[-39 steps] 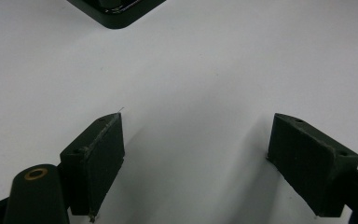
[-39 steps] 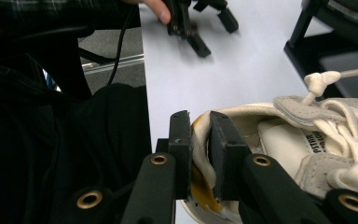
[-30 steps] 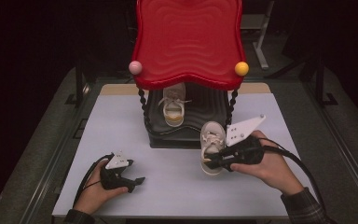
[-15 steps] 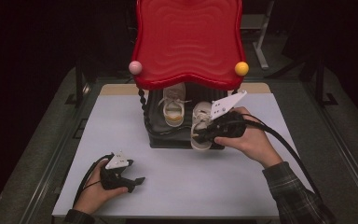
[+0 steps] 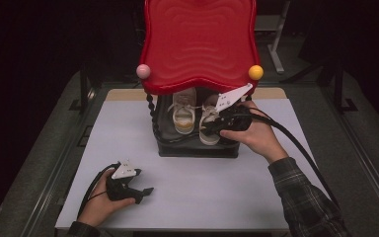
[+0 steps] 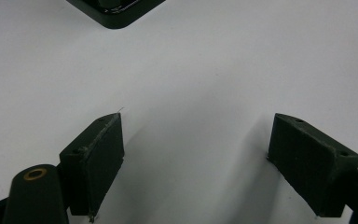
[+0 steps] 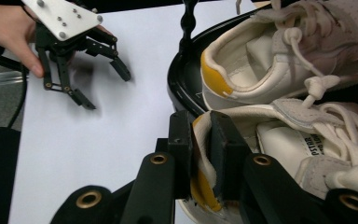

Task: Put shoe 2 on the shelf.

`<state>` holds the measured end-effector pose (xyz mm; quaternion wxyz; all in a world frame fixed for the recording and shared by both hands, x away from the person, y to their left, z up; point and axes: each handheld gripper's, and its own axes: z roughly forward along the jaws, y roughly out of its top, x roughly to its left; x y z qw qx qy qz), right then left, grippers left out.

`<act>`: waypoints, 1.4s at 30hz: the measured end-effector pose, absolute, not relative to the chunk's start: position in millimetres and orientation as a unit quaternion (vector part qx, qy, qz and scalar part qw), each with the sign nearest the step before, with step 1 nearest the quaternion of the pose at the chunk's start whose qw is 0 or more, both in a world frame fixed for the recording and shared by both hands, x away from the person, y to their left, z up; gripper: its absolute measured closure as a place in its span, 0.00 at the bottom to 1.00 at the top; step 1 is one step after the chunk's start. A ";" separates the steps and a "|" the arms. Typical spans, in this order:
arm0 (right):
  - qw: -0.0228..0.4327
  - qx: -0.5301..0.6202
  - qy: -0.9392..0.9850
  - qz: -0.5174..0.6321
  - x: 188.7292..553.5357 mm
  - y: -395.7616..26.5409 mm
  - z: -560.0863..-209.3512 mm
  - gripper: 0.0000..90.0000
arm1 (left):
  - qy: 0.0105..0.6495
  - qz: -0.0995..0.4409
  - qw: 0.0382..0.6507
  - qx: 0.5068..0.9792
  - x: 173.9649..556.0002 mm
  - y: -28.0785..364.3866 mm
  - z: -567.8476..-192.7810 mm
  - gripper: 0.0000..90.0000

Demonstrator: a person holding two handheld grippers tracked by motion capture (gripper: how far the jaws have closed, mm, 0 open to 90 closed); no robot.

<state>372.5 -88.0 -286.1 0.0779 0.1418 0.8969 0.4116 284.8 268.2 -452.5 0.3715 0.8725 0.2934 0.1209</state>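
Right claw sets a second shoe on the rack

On the black shoe rack [image 5: 197,148], under its red top [image 5: 200,44], the right claw [image 7: 200,154] pinches the heel collar of a white shoe [image 7: 307,154], just beside the other white shoe [image 5: 183,116]. In front of the rack, to the left, the left claw [image 6: 196,158] rests on the white desk [image 5: 227,192], spread wide, holding nothing.

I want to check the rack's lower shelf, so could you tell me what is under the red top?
Two white sneakers: the left sneaker resting free, the right sneaker pinched at its heel by the right gripper. The red top covers their toes.
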 end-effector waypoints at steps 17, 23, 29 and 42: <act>0.105 0.127 0.899 0.406 371.8 -79.6 -300.3 0.87 | 0.293 0.122 0.371 0.873 284.7 268.0 -452.5 0.19; 0.112 0.121 0.900 0.404 370.0 -77.2 -305.8 0.86 | 0.294 0.123 0.369 0.873 284.6 267.4 -452.0 0.19; 0.118 0.127 0.896 0.409 366.1 -80.8 -302.6 0.81 | 0.283 0.116 0.355 0.883 284.3 261.0 -444.2 0.32; 0.110 0.153 0.868 0.460 343.9 -113.5 -287.2 0.87 | 0.243 0.066 0.434 0.865 306.1 208.9 -387.4 0.91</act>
